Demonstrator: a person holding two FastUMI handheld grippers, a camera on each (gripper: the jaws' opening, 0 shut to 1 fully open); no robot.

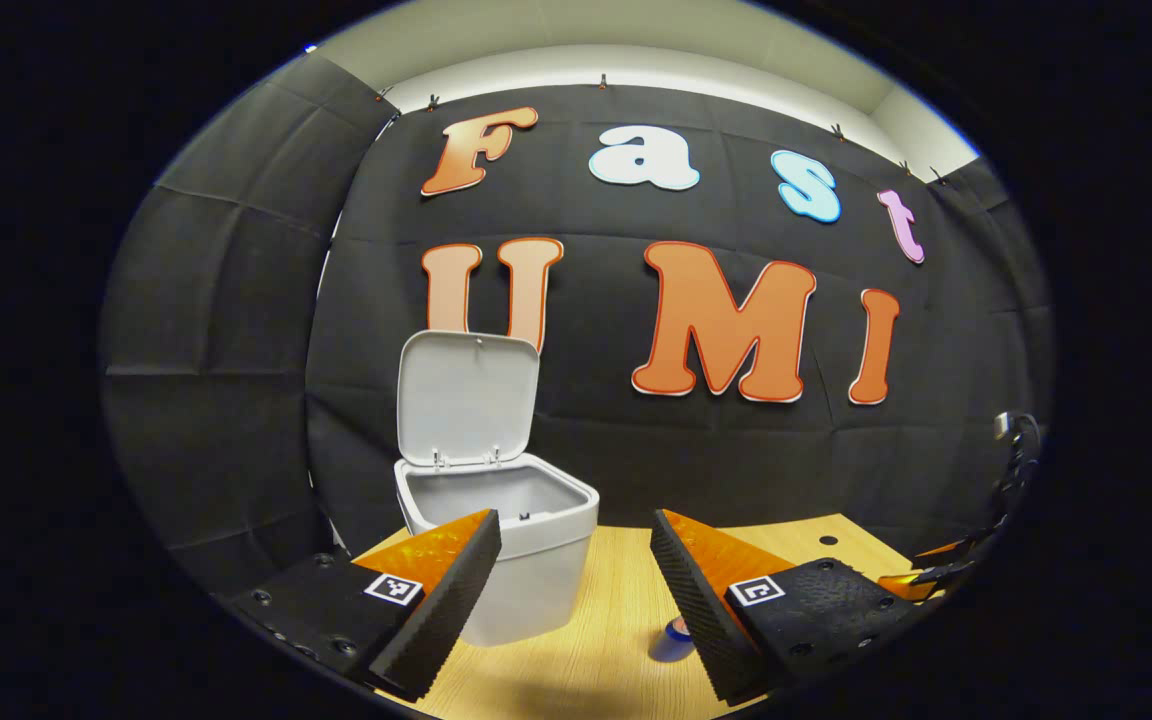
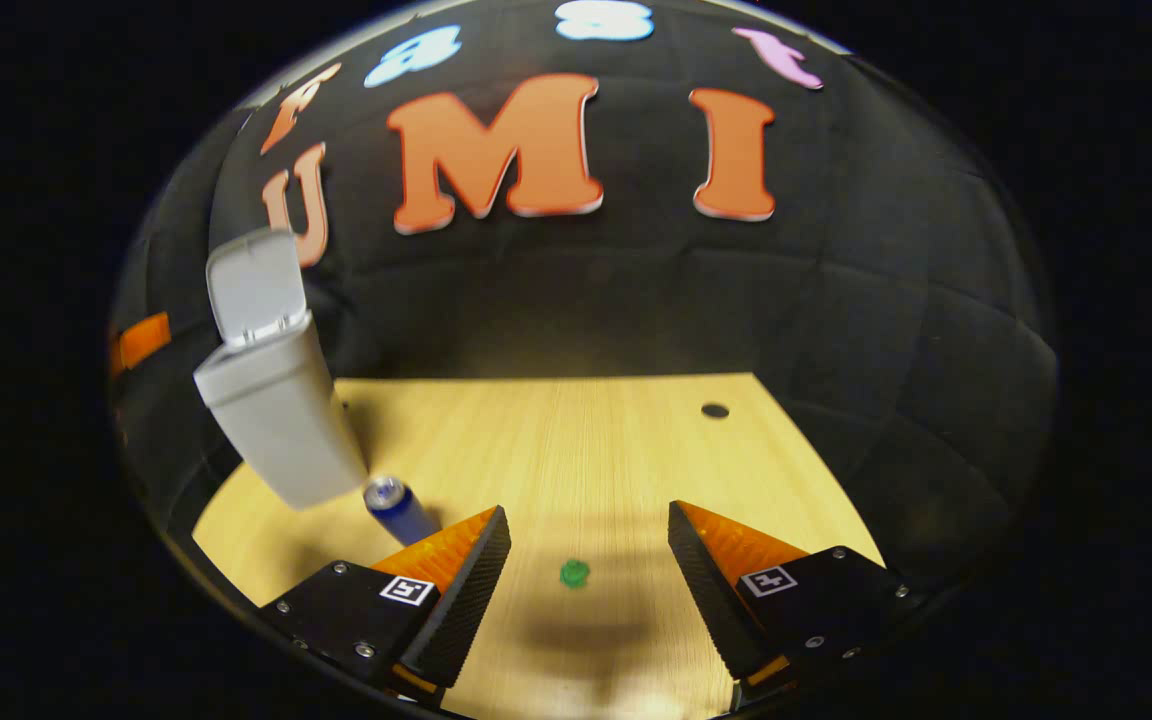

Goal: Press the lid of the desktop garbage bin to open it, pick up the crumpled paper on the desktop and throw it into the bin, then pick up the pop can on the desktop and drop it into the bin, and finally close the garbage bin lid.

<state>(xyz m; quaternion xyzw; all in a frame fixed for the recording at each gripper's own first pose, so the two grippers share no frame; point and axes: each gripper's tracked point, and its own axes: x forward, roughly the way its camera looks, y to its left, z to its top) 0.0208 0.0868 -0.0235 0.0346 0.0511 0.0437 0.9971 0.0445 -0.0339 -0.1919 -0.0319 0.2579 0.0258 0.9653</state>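
The pale grey desktop bin (image 1: 536, 570) stands on the wooden table with its lid (image 1: 466, 400) raised upright; inside it looks empty as far as I see. My left gripper (image 1: 574, 519) hangs open just in front of it, nothing between its fingers. A blue pop can (image 1: 674, 638) peeks out beside the right finger. In the right gripper view the bin (image 2: 281, 430) is at the left, lid (image 2: 254, 285) up, with the can (image 2: 396, 508) upright beside it. A small green crumpled paper (image 2: 574, 573) lies on the table between the fingers of my open right gripper (image 2: 588, 512), which hovers above it.
The wooden table (image 2: 586, 430) has a small dark hole (image 2: 714, 410) near its far right corner. The other gripper (image 1: 941, 570) shows at the right edge of the left gripper view. Black cloth walls close the table at the back and sides.
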